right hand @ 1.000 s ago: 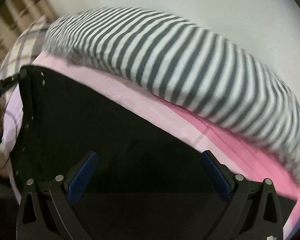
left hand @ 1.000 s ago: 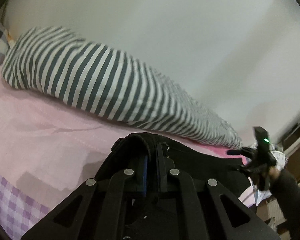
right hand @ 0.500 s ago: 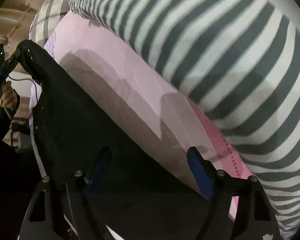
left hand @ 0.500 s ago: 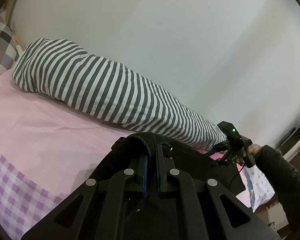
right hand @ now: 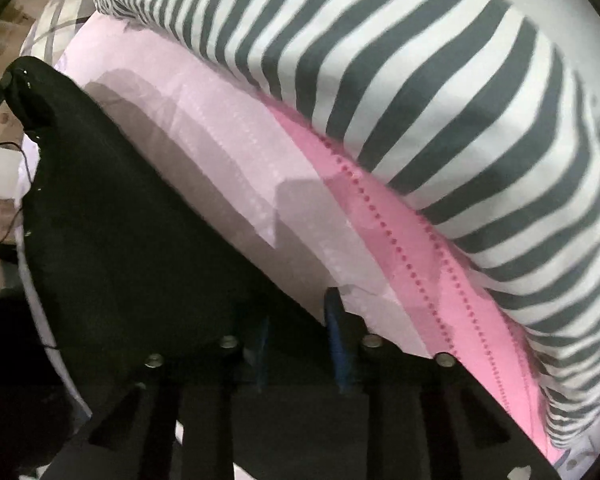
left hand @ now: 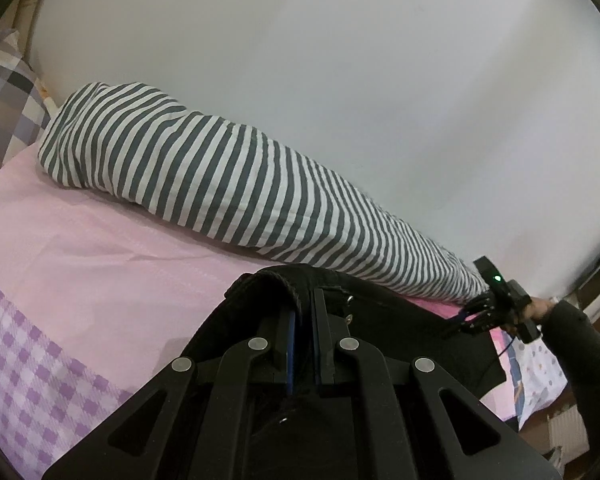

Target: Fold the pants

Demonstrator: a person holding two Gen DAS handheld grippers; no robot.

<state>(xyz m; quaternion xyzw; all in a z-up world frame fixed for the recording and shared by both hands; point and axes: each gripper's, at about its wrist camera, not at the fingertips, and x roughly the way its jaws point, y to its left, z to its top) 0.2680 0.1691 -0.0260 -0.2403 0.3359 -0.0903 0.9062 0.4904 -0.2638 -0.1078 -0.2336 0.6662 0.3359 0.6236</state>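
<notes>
The left tool (left hand: 304,344) is clamping the black pants (left hand: 380,320) at their waistband, while the right tool (right hand: 300,344) is pinching their far edge, stretching them above the bed (left hand: 80,260).

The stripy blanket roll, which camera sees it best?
The left wrist view: the stripy blanket roll shows nearly end to end, sharp, along the white wall. The right wrist view shows it close up, blurry and cut off.
</notes>
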